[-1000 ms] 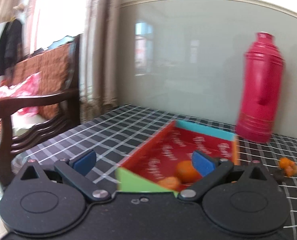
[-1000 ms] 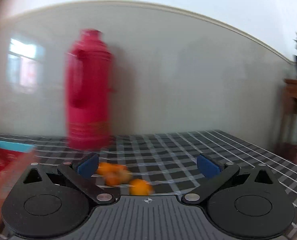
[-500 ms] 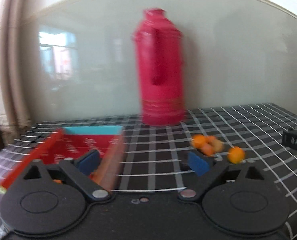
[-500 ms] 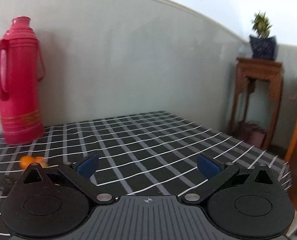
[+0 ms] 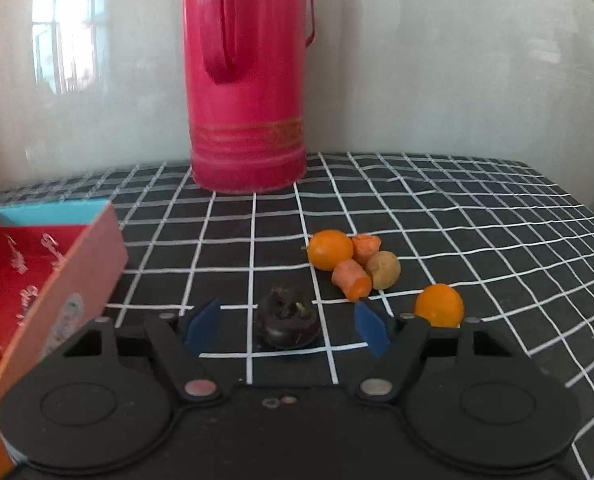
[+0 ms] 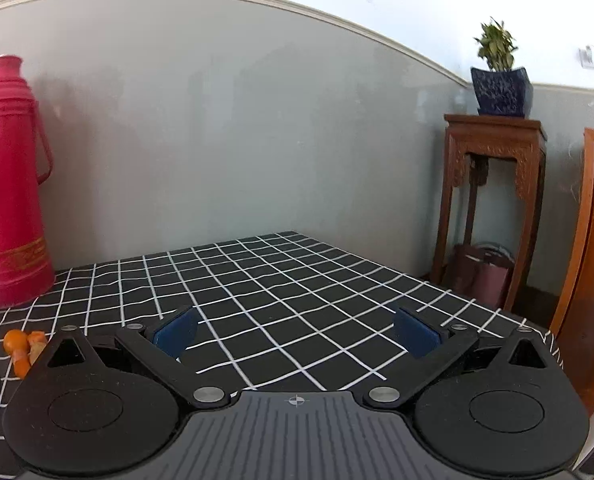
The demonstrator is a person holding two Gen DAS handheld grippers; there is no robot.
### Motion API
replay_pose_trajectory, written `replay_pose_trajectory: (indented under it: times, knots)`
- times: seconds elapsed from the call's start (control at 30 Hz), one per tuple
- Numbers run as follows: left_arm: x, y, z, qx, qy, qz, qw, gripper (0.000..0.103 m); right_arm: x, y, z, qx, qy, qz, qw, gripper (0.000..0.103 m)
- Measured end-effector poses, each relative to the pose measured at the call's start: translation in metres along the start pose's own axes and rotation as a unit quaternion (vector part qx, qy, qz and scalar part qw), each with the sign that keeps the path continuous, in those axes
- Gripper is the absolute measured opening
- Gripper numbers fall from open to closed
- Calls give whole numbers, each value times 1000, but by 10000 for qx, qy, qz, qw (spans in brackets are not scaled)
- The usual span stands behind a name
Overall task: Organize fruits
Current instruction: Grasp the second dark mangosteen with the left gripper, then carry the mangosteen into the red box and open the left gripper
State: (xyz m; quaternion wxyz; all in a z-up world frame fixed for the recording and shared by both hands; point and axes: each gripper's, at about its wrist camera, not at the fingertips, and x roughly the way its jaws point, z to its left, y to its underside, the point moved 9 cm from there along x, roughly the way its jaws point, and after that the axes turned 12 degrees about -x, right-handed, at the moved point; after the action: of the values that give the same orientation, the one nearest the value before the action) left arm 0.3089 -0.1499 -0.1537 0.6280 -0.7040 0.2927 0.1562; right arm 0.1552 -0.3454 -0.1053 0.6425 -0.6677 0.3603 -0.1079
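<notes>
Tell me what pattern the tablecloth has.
The tablecloth is black with a white grid of thin lines, clearest in the right wrist view.

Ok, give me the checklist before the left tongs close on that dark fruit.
1. Left tongs open: ok.
2. Dark purple round fruit sits between the blue pads: ok.
3. Pads touching it: cannot tell.
4. Orange carrot chunk and small orange citrus lie outside the gap: ok.
5. Open red cardboard box has room: ok.
6. Right tongs open, holding nothing, away from the fruit: ok.
</notes>
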Motion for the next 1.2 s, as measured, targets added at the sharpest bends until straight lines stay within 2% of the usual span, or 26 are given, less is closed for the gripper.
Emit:
replay_pose_trajectory:
  times: [0.1,0.27,0.33,0.53,0.77,1.0,1.2]
  knots:
    - [14,2,3,-197,73,287,9994,50,3,2,-5,200,-158,121,9996,103]
    - [16,2,6,-200,9,178,9996,41,5,4,-5,357,-286,252,9986,103]
    - [14,4,7,-161,-33,115,9998,30,6,4,-3,345,-292,272,9986,103]
    - [12,4,7,-194,-36,62,9998,29,2,0,-6,366,-119,139,9992,103]
    - [-4,-3,4,-171,-7,-219,9996,29,6,3,-5,351,-156,218,9990,103]
    - [-43,-16,15,216,-419,-988,9940,29,3,2,11,259,-337,181,9989,103]
    - [-81,-33,56,-17,-1012,-1566,9825,29,-3,-1,33,30,-536,51,9985,103]
